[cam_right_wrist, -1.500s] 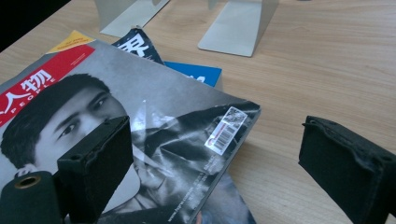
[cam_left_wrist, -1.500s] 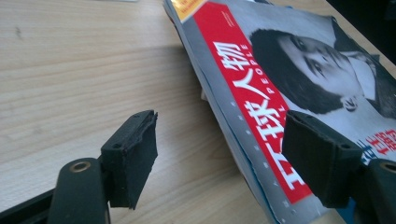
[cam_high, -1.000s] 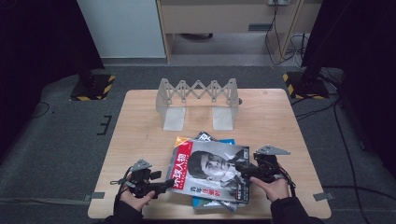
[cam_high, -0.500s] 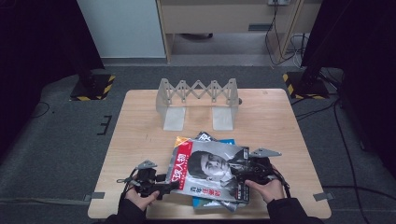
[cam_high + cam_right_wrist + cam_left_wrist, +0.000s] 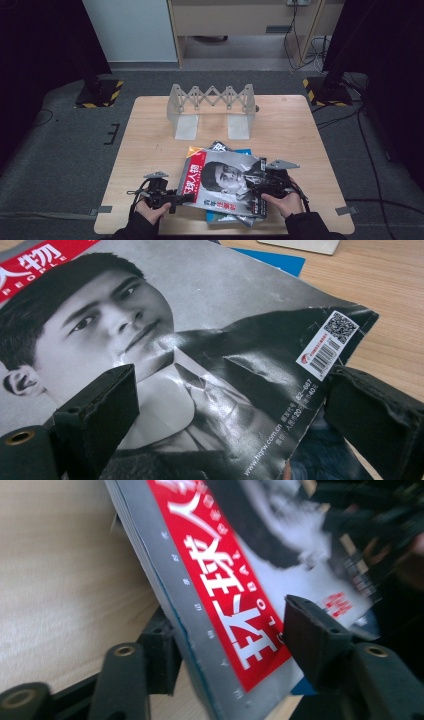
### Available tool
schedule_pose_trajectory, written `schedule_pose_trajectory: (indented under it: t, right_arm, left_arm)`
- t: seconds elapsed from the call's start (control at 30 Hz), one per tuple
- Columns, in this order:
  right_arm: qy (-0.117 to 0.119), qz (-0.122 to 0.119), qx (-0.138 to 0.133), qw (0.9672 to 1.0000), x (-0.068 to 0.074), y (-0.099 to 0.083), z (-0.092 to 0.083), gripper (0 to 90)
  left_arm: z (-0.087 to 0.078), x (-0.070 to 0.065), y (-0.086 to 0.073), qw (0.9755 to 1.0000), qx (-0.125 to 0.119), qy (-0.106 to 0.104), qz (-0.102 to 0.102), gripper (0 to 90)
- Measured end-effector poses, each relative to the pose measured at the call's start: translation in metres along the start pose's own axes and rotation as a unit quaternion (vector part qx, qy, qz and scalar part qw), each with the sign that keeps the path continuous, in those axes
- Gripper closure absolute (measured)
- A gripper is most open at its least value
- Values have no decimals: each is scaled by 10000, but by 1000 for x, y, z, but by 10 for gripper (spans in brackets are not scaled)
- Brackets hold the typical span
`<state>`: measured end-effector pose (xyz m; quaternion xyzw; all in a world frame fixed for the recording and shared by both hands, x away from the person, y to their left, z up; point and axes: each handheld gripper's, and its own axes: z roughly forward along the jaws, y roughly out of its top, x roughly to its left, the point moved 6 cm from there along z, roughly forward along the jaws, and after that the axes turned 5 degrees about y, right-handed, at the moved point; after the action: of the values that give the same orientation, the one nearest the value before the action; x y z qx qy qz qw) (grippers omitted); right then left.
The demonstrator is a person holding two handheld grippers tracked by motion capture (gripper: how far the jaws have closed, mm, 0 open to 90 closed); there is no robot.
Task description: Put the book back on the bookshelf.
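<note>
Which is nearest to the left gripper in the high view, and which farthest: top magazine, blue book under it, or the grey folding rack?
From the left gripper:
1. Top magazine, its spine edge between the jaws.
2. Blue book, peeking out beneath the magazine, toward the near edge.
3. Grey folding rack, at the table's far side.

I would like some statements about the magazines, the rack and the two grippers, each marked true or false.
1. The top magazine has a red title band. True.
2. The grey folding rack holds a magazine. False: nothing stands in it.
3. The left gripper has the magazine's spine edge between its jaws. True.
4. The magazines lie on the floor. False: they lie on the wooden table.
5. The right gripper is over the rack. False: it is over the magazine cover.
</note>
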<state>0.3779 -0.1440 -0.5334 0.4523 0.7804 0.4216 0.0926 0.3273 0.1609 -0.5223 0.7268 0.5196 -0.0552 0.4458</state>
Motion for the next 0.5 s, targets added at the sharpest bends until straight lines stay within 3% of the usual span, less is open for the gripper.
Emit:
schedule_pose_trajectory:
  t: [0.1, 0.2, 0.4, 0.5]
  right_arm:
    - [2, 36, 6, 10000, 0, -1, 0, 70]
    - [4, 43, -18, 10000, -1, -1, 1, 66]
    - [15, 54, -40, 10000, -1, -1, 1, 60]
    - [21, 70, -32, 10000, -1, -1, 1, 60]
  left_arm:
    - [-8, -7, 8, 9991, -350, -236, -60, 486]
    - [-7, -13, 14, 9981, -463, -373, -150, 477]
    - [7, -18, 16, 9987, -171, -462, -86, 432]
    - [8, -17, 16, 9994, -62, -331, -89, 435]
